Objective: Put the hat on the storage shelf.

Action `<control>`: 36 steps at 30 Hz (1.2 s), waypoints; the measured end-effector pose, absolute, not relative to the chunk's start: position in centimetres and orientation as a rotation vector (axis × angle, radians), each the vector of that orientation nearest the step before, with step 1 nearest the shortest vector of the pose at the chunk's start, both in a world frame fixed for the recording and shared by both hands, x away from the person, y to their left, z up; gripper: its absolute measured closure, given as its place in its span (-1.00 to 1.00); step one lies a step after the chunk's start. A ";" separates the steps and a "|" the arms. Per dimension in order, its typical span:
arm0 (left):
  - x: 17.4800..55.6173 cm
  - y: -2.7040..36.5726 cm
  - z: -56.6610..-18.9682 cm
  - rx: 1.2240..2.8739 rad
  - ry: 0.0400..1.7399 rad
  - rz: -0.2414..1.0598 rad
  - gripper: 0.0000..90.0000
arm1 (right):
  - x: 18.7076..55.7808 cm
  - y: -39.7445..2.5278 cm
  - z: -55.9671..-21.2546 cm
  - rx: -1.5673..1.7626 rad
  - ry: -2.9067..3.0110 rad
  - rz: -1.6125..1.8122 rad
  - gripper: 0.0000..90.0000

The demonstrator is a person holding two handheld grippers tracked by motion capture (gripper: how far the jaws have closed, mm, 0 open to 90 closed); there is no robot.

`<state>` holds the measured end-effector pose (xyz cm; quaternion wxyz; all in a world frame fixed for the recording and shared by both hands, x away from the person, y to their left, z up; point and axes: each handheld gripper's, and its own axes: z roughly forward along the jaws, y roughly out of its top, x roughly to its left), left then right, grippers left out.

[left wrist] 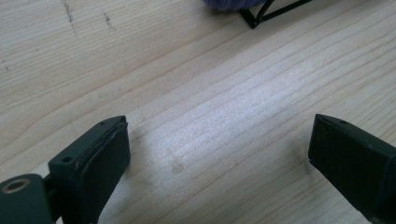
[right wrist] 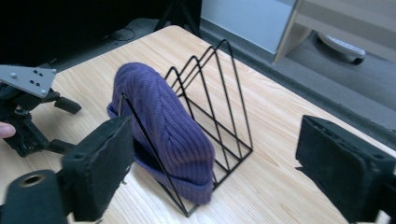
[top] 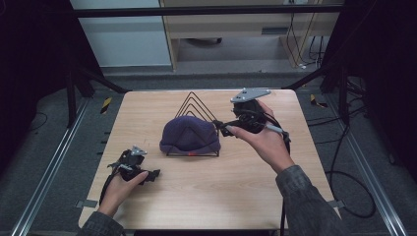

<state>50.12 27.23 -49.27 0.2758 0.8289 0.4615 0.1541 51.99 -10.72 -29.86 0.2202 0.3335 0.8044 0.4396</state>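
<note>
A purple knitted beanie (top: 189, 135) stands on edge in the front slot of a black wire rack (top: 196, 101) with triangular dividers, at the middle of the wooden table (top: 221, 191). My right gripper (top: 220, 127) hovers just right of the rack, open, its jaws pointing at the beanie (right wrist: 163, 121) and the rack (right wrist: 224, 93), with nothing between them. My left gripper (top: 153, 176) rests low at the table's front left, open over bare wood (left wrist: 219, 140). A rack corner (left wrist: 254, 18) and the beanie's edge (left wrist: 229, 3) lie ahead of it. From the right gripper view the left gripper (right wrist: 65, 126) is beyond the beanie.
Grey floor surrounds the table, with black frame posts (top: 74, 93) at both sides and cables (top: 344, 177) on the right. A light wooden cabinet (top: 236, 24) stands behind the far edge. Bare tabletop lies in front of the rack.
</note>
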 end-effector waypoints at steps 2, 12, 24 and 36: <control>50.1 27.4 -49.3 2.220 1.252 0.412 -0.90 | 51.5 -11.7 -29.5 0.921 2.201 1.218 -0.80; 50.1 27.6 -49.7 2.217 1.238 0.444 -0.97 | 50.7 -15.8 -29.2 0.962 2.148 1.228 -0.85; 50.0 27.8 -50.1 2.189 1.224 0.463 -1.00 | 49.8 -20.7 -32.2 1.101 2.119 1.174 -0.80; 50.0 27.8 -50.1 2.184 1.221 0.467 -1.00 | 50.1 -22.7 -38.0 1.201 2.138 1.035 -0.72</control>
